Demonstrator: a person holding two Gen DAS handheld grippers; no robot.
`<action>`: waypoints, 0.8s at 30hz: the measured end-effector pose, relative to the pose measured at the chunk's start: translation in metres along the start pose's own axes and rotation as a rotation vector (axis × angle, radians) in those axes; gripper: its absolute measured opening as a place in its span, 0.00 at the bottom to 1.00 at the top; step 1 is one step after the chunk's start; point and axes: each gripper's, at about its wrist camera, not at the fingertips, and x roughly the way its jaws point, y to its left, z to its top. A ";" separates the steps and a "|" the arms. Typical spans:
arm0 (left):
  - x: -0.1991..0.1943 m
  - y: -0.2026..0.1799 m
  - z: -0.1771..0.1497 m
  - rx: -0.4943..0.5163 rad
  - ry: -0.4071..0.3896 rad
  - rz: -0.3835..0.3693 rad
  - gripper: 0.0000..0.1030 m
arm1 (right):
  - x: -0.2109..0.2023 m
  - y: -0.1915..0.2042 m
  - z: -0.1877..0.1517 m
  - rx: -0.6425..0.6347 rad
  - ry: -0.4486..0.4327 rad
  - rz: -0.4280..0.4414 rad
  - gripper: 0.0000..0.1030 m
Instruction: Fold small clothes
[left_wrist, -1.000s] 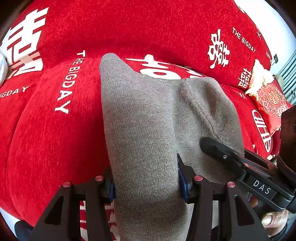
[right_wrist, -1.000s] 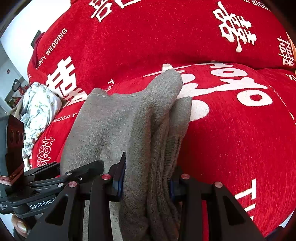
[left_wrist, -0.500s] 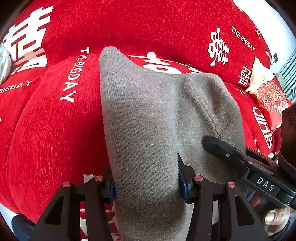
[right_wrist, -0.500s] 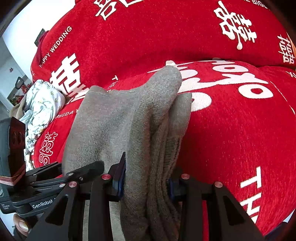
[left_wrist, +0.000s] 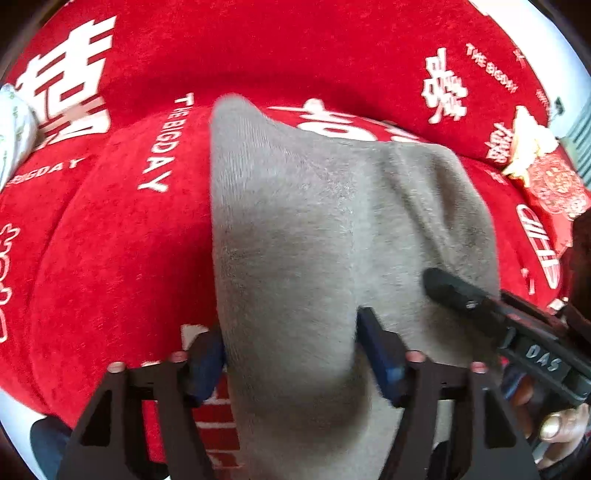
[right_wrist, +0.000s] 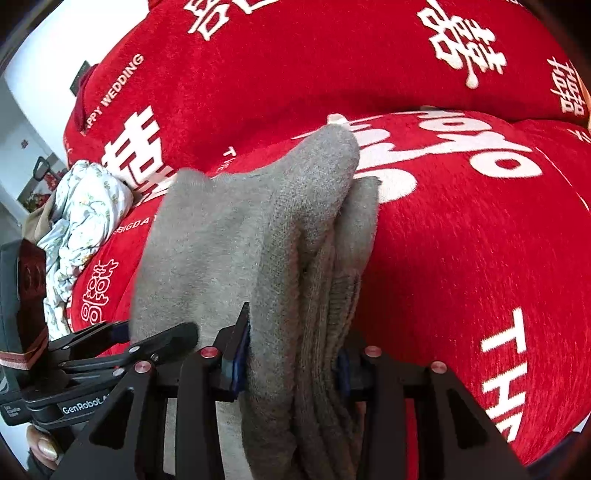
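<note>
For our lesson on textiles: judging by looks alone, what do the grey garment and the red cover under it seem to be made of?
Grey garment: apparently a soft knit, wool or acrylic blend; fine ribbed rows and a fuzzy matte nap show, and the stacked edges look thick. Red cover: probably chenille or plush; short pile with a slight sheen, with white lettering that looks woven in or printed.

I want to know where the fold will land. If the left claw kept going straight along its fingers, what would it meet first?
The grey knit garment, already between the opening jaws of the left claw, fills that line. Beyond it, probably the red printed cover it drapes onto, though depth is unclear.
</note>
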 end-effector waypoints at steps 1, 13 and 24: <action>-0.001 0.003 0.000 -0.010 0.000 0.002 0.70 | -0.002 -0.002 0.001 0.004 -0.001 -0.008 0.45; -0.006 0.007 0.017 0.029 -0.087 0.189 0.71 | -0.022 0.016 0.020 -0.065 -0.097 0.173 0.58; 0.003 0.013 0.019 0.017 -0.080 0.186 0.84 | 0.002 0.012 0.021 -0.080 -0.045 0.078 0.58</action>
